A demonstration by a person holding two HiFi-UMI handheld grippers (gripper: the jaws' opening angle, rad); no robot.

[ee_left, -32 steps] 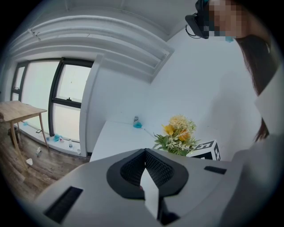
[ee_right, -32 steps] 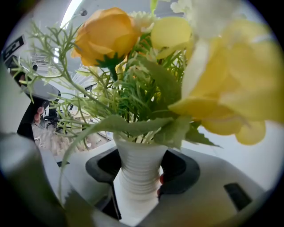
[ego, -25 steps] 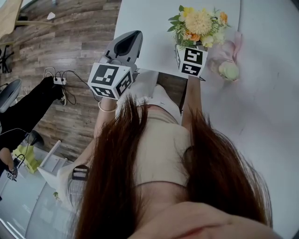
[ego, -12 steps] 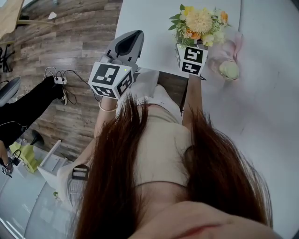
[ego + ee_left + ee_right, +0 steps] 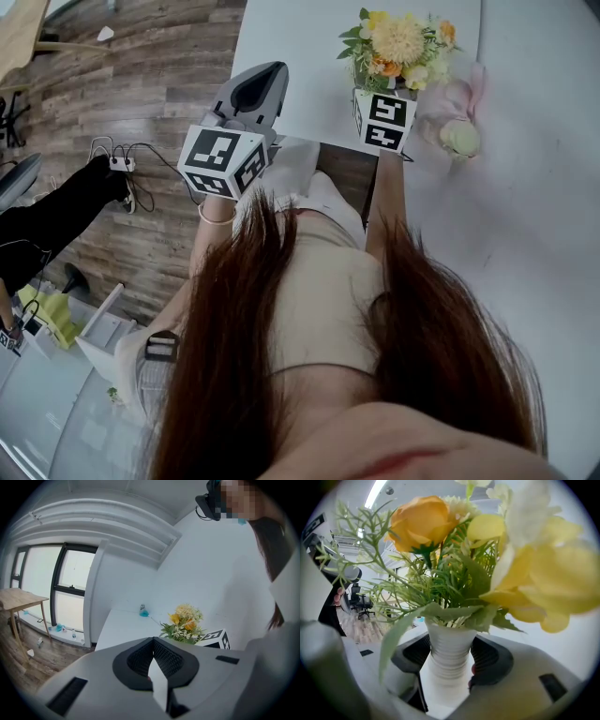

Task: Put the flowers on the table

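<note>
A bunch of yellow and orange flowers (image 5: 398,45) with green leaves stands upright in a white ribbed vase (image 5: 449,656). My right gripper (image 5: 380,89) is shut on the vase's narrow neck and holds it above the near edge of the white table (image 5: 300,47). In the right gripper view the flowers (image 5: 440,536) fill the frame and the black pads (image 5: 490,660) press on both sides of the vase. My left gripper (image 5: 262,75) hovers to the left by the table's edge, shut and holding nothing. From the left gripper (image 5: 152,641) the flowers (image 5: 183,623) show ahead to the right.
A pink wrapped item with a pale green ball (image 5: 457,131) lies on the table just right of the flowers. A small blue object (image 5: 143,611) sits at the table's far end. Wooden floor (image 5: 159,56) with a power strip (image 5: 117,161) lies to the left, where a person in black (image 5: 47,225) stands.
The flowers and both grippers have barely moved. The person in black at the left edge has shifted a little.
</note>
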